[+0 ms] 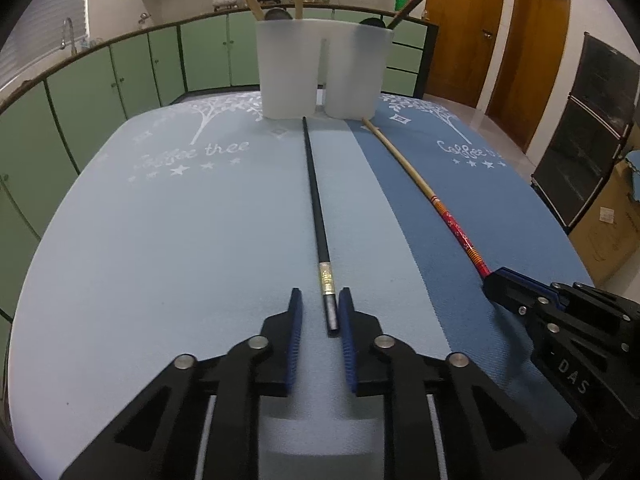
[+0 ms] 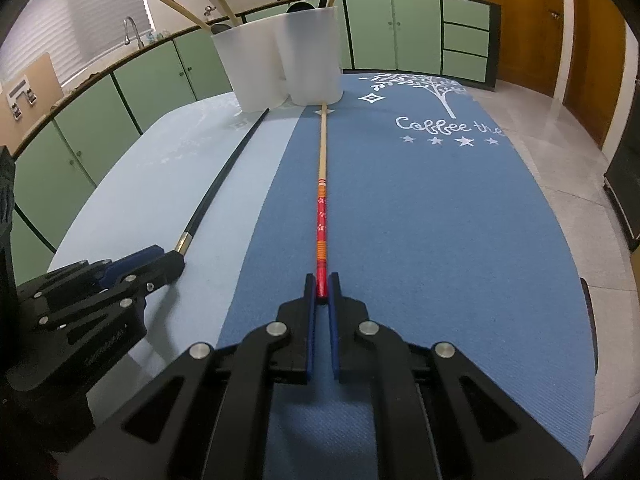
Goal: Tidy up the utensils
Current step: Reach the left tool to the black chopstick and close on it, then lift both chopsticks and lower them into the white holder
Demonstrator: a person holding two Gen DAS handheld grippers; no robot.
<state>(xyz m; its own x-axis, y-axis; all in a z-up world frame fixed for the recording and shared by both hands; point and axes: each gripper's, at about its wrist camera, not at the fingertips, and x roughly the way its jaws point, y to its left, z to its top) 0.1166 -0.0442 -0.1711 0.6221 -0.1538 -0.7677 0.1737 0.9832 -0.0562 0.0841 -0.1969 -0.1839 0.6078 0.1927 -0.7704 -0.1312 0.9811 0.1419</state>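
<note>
You have some utensils already standing in the two white cups [image 1: 320, 68] at the bench's far edge, but the black chopstick [image 1: 318, 216] and red chopstick [image 2: 322, 216] lie mid-bench, the left gripper [image 1: 322, 312] not quite clenched around one near end, the right gripper [image 2: 322, 280] clenched on the other.

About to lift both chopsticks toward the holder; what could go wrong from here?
Both are gripped at the very end, so the long tips could sag or swing.
The left gripper has a visible gap beside the black chopstick; it may slip.
The red chopstick tip touches the white holder and could nudge it.
</note>
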